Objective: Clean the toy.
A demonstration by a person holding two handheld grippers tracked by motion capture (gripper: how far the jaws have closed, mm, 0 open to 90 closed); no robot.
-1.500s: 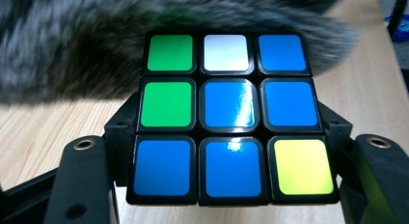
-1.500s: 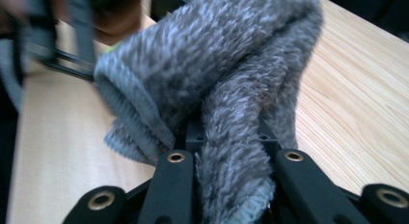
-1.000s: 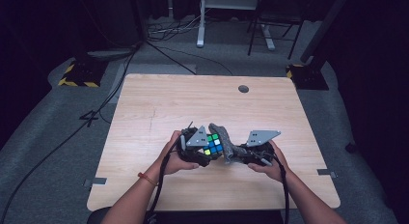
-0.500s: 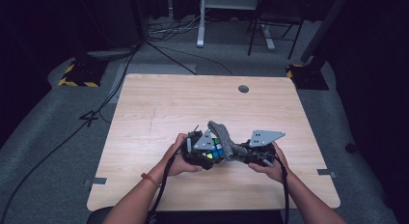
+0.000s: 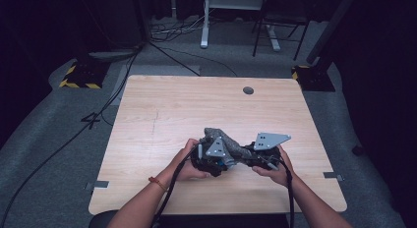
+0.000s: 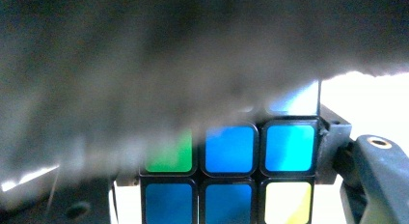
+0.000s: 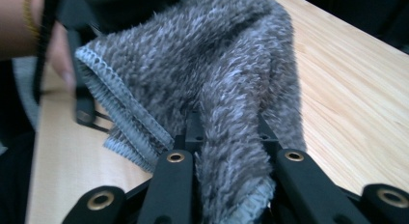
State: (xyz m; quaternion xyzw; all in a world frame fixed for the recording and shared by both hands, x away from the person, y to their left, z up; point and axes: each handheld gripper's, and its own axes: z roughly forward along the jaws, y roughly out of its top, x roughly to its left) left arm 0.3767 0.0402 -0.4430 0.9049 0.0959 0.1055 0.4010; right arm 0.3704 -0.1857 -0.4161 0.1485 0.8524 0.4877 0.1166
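Right hand-held gripper [image 7: 231, 185] pinching fuzzy grey cloth [image 7: 217, 79] over apparently glossy square-tiled cube [image 6: 231, 171].

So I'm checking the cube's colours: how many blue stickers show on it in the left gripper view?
4 on the cube: two upper-row, middle and right; two lower-row, left and middle. The grey cloth covers the rest, so more may be hidden.

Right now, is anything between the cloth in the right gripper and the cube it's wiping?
Nothing visible. The right gripper is shut on the grey cloth, which drapes straight over the puzzle cube gripped by the left gripper. In the left gripper view the cloth covers the cube's upper rows directly.
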